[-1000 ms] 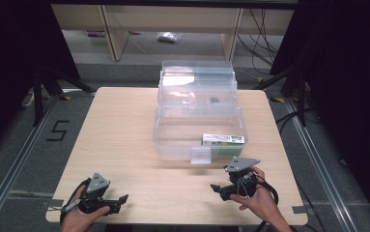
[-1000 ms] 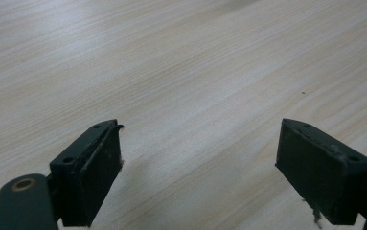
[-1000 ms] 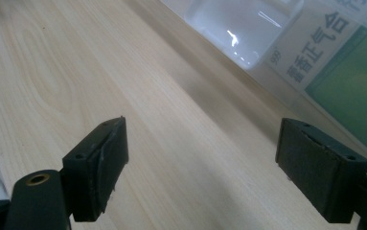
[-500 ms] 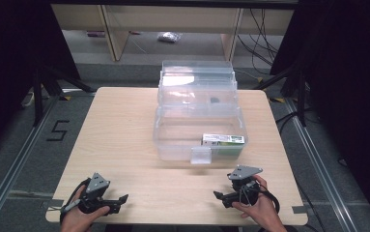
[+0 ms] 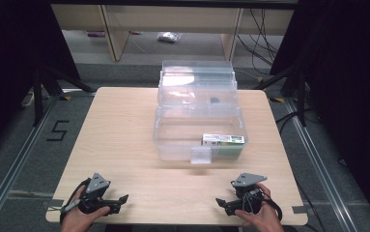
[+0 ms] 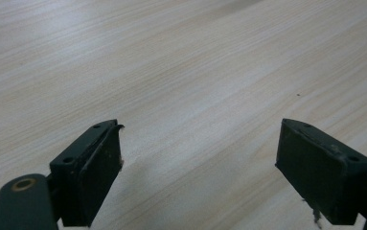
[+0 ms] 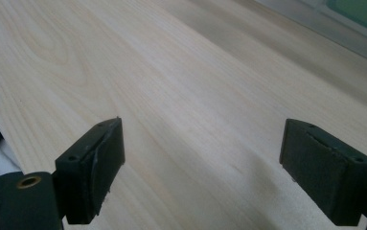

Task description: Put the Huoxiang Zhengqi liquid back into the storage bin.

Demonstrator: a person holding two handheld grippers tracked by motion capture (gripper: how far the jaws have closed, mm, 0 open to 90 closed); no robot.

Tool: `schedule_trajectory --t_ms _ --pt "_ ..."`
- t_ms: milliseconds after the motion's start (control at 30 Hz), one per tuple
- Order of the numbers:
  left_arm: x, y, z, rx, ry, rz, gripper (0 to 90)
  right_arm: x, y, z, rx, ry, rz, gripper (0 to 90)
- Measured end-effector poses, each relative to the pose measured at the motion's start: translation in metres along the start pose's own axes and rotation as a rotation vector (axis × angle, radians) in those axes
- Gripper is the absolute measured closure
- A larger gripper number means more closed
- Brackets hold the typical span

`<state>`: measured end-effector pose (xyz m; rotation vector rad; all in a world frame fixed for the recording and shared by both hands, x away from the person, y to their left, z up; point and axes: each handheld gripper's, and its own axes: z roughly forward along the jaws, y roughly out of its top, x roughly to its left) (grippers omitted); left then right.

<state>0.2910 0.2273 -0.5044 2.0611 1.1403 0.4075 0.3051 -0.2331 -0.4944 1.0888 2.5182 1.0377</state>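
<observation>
On table [image 5: 124,125] near edge: left gripper [image 5: 117,200] and right gripper [image 5: 223,203], both jaws wide apart, empty. Gripper views show bare wood; high view shows clear tiered box [image 5: 197,116] far of both, green-white carton [image 5: 223,140] inside.

floor marking "5" [image 5: 58,131] | black on grey floor [image 5: 23,159] | left of frame, beside table [image 5: 115,125]

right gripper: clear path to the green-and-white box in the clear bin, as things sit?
Probably yes. The right gripper rests open at the table's near edge, with bare wood between it and the clear bin. The green-and-white box lies in the bin's near right corner; the bin looks open on top.
</observation>
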Motion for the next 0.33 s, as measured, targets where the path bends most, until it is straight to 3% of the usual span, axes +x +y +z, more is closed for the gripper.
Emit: schedule_trajectory --t_ms 67,100,333 --pt "-0.0006 -0.0001 0.001 -0.016 -0.002 -0.009 15.1 0.0026 -0.0009 -0.002 0.025 0.003 0.027 16.6" --pt "0.0 -0.0001 0.0007 -0.013 0.0 -0.002 15.1 -0.0001 -0.0011 -0.0018 0.013 0.005 -0.021 16.5" --pt "0.0 0.0 0.0003 -0.001 0.0 0.001 15.1 0.0026 -0.001 -0.001 -0.011 -0.01 -0.023 16.5"
